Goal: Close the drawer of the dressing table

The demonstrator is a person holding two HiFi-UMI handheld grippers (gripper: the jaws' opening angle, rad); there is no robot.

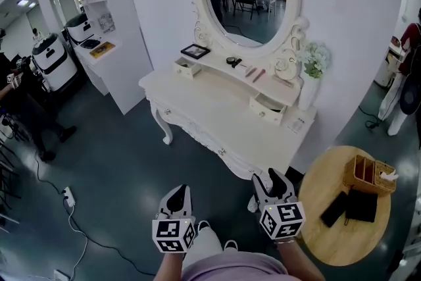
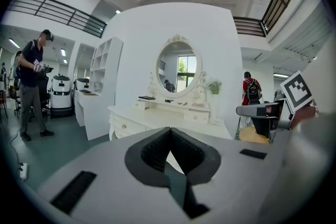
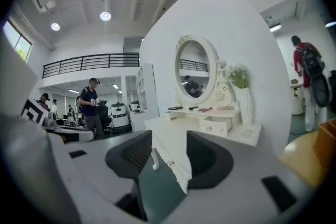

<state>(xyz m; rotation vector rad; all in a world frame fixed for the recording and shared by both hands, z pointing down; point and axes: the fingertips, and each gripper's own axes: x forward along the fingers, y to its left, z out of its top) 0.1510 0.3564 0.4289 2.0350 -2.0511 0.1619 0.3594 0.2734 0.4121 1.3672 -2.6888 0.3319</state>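
Note:
The white dressing table [image 1: 217,116] with its oval mirror stands against the wall ahead of me. On its raised shelf the small right-hand drawer [image 1: 268,107] is pulled out; the small left-hand drawer [image 1: 187,66] sits further in. Both grippers hover over the floor in front of the table, well short of it. My left gripper [image 1: 176,197] is shut, its pads meeting at the tips [image 2: 169,130] with nothing in them. My right gripper [image 1: 275,182] is open and empty [image 3: 169,136], with the table's edge showing through the gap. The pulled-out drawer [image 3: 216,126] lies beyond the jaws.
A round wooden table [image 1: 329,207] at my right carries a wooden box [image 1: 368,174] and black pouches [image 1: 352,206]. A white shelf unit with a desk [image 1: 105,43] stands to the left. A person [image 1: 20,95] stands far left, another at the right edge. A power strip [image 1: 68,195] lies on the floor.

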